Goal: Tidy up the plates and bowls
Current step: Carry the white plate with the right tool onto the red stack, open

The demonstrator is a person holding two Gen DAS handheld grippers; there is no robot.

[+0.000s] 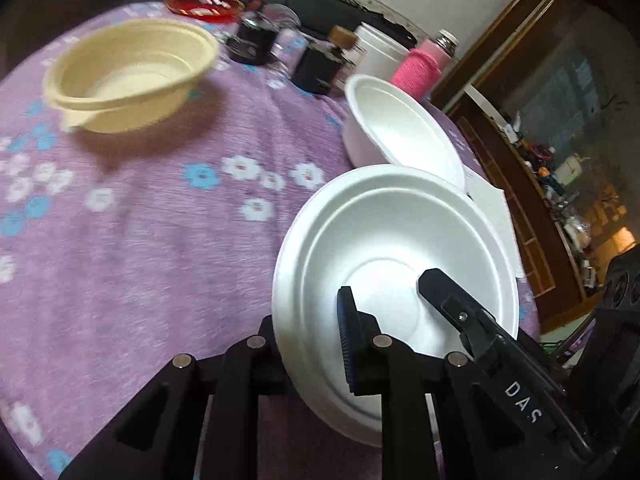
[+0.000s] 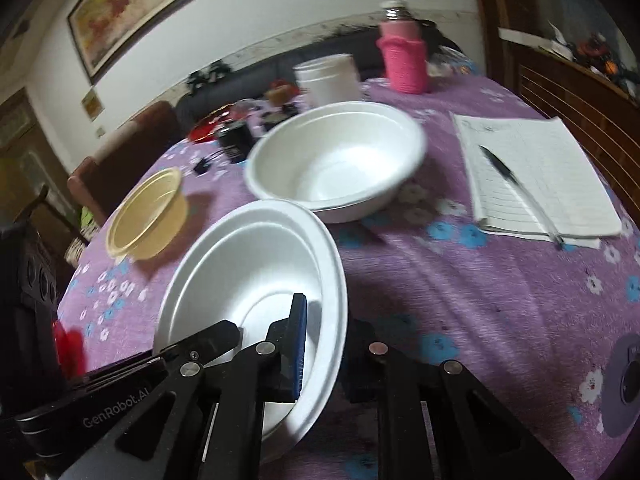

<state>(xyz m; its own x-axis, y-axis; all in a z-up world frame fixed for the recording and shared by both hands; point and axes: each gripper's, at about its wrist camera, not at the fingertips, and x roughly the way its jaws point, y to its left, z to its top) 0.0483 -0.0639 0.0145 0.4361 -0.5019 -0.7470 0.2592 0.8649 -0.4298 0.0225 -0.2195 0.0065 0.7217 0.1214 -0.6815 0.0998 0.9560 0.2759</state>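
both grippers clamp one white foam bowl [image 1: 384,256] by opposite rims, left gripper [image 1: 316,344] and right gripper [image 2: 324,356] lifting it tilted above the purple tablecloth [image 1: 140,240], likely next to be nested in the second white bowl [image 2: 336,160] just beyond.

White bowl [image 1: 384,236] looking like matt foam; tan bowl [image 1: 132,76] smooth plastic; table [image 1: 140,240] wearing woven floral cloth; fingers [image 1: 352,340] showing matt black plastic w/ ribbed blue pads.

Notebook [image 2: 540,176], pen [image 2: 508,176], pink-sleeved bottle [image 2: 402,60]
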